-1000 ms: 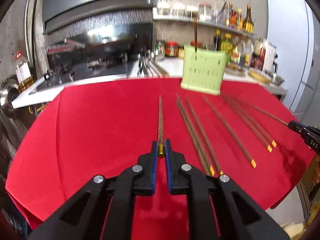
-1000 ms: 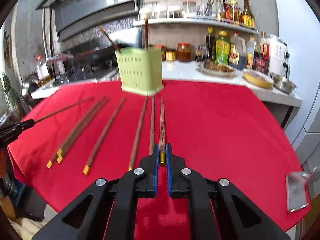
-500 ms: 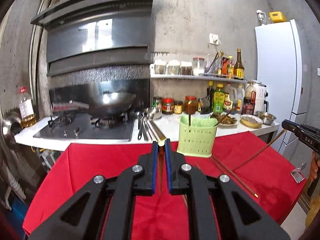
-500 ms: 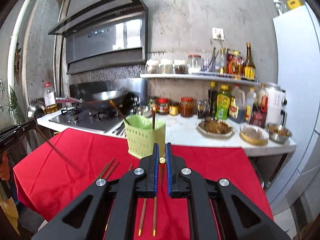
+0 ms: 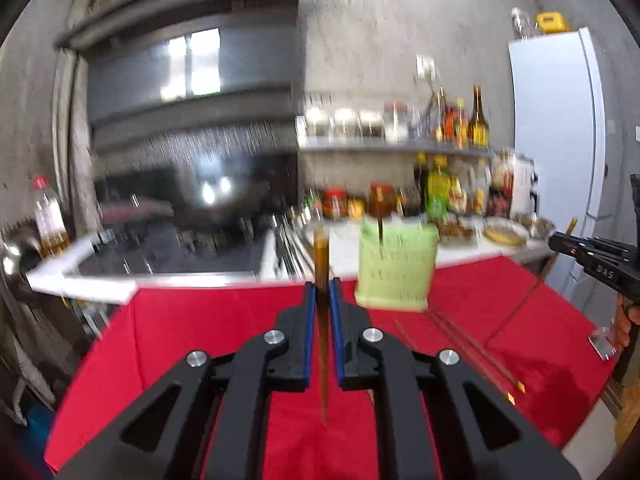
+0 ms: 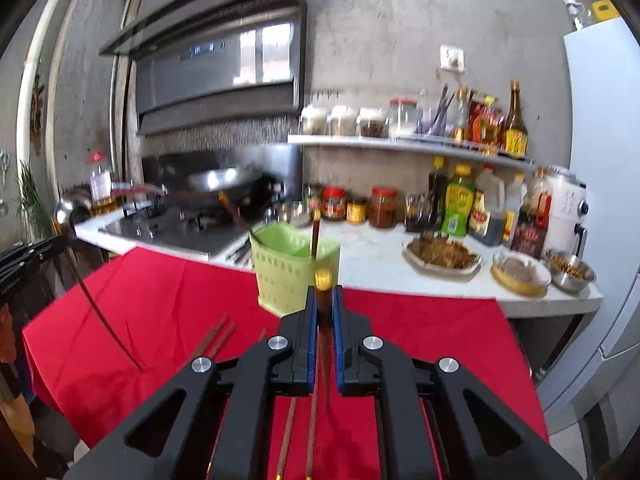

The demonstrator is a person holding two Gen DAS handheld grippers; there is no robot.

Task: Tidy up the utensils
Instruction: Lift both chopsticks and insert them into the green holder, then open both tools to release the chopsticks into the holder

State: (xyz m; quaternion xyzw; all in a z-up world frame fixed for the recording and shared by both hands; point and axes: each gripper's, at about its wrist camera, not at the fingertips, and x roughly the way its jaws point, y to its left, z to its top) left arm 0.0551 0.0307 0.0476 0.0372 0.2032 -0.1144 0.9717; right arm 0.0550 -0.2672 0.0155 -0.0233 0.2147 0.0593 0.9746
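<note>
Red-clothed table [image 6: 168, 300] up front: our left gripper [image 5: 322, 300] and right gripper [image 6: 323, 304] each clench a brown wooden chopstick [image 6: 322, 280] upright; the pale green slotted holder [image 6: 294, 268] sits just ahead, probably nearer the right.

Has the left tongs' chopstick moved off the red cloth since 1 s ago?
Yes. The left tongs are shut on the chopstick, now upright, tip hanging above the red tablecloth, its top level with the green holder; earlier it lay flat.
</note>
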